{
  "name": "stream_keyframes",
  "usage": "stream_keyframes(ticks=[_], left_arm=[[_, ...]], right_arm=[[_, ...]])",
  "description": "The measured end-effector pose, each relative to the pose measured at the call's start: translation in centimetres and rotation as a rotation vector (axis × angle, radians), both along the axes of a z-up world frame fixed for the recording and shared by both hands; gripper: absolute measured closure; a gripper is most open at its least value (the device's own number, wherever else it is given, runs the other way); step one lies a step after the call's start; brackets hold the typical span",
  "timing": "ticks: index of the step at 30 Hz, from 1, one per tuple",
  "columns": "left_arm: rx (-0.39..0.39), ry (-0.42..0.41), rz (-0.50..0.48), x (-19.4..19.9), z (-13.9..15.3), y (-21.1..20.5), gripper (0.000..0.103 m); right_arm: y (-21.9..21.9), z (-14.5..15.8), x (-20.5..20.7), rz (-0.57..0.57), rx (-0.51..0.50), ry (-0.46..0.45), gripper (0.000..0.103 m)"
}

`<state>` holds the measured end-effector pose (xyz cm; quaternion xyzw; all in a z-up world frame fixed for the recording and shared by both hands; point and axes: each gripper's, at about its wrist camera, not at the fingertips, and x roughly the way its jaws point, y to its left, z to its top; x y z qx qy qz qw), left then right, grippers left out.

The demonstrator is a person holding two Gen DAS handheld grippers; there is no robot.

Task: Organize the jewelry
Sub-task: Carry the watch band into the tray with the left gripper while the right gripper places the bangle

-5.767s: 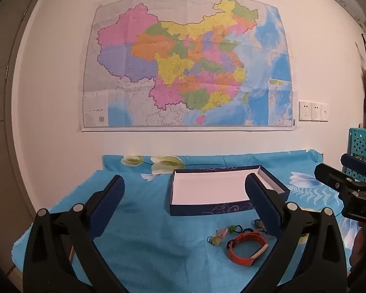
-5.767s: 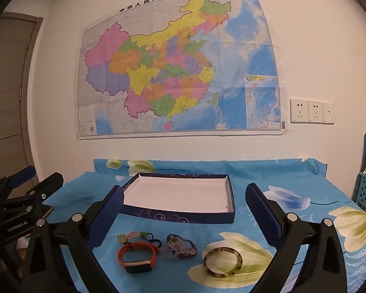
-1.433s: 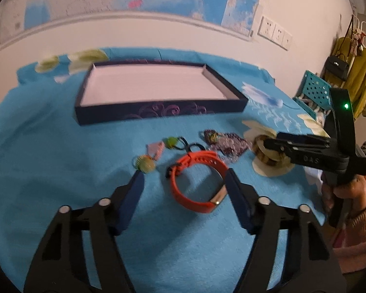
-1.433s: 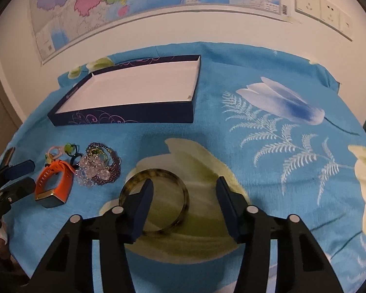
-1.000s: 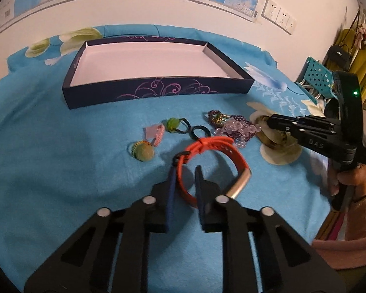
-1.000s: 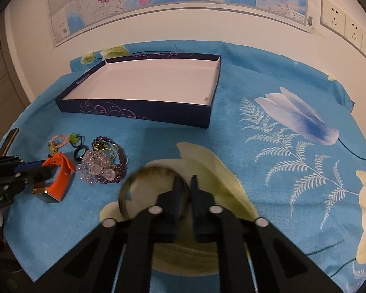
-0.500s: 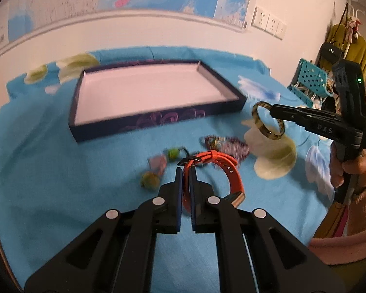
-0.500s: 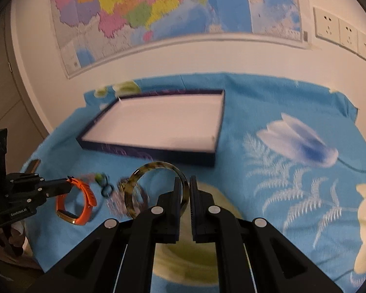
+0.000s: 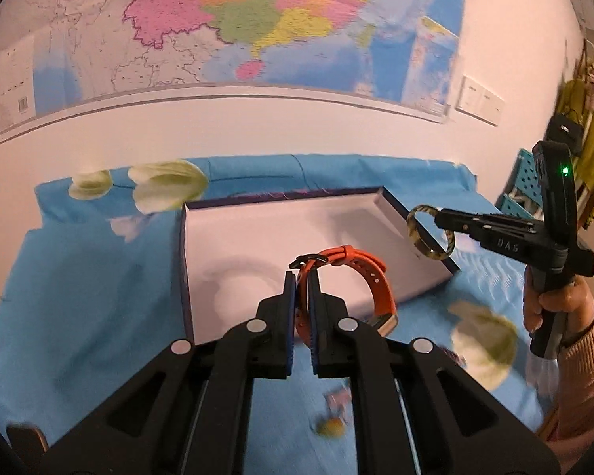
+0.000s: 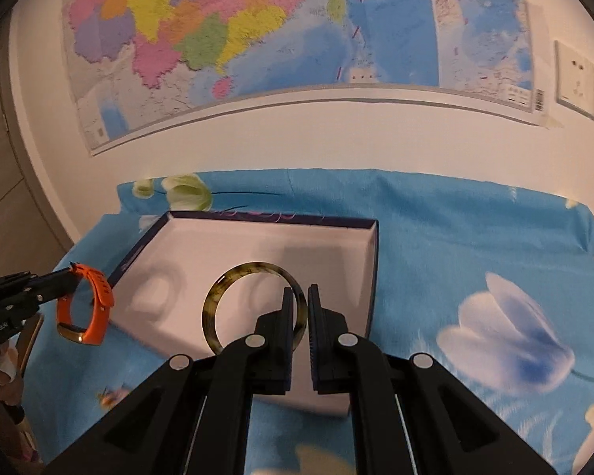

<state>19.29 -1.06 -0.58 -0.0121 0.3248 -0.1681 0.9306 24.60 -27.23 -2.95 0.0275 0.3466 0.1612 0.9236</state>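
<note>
My left gripper is shut on an orange wristband and holds it in the air over the near edge of the open dark-blue box with a white inside. My right gripper is shut on a mottled brown bangle and holds it above the same box. The right gripper with the bangle also shows in the left wrist view, over the box's right rim. The left gripper with the wristband shows at the left of the right wrist view.
The box sits on a blue flowered cloth that covers the table against a white wall with a map. Small hair ties and beads lie blurred on the cloth near me. A teal crate stands at the far right.
Both grippers have lifted further and moved forward to the box, the left carrying the orange wristband and the right the bangle. The loose pieces stay behind on the cloth.
</note>
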Motion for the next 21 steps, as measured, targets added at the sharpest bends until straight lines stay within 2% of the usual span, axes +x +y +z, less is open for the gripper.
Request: stream_keyframes(ticks=[6,13,21], left_arm=[[0.013,0.011,0.014,4.5,-0.7,-0.3,0.097],[0.017,0.077,0.044,9.2,-2.7,-0.4,0.097],[0.059,0.141,0.069,13.3,-4.5,-0.7,0.096]], right_arm=[[1.1,-0.9,4.7,-0.025,-0.037,0.037,0.097],[2.7,-2.1,8.7,-0.034,-0.072,0.097,0.097],[3.6,-3.2,10.7,-0.034,-0.104,0.159,0.097]])
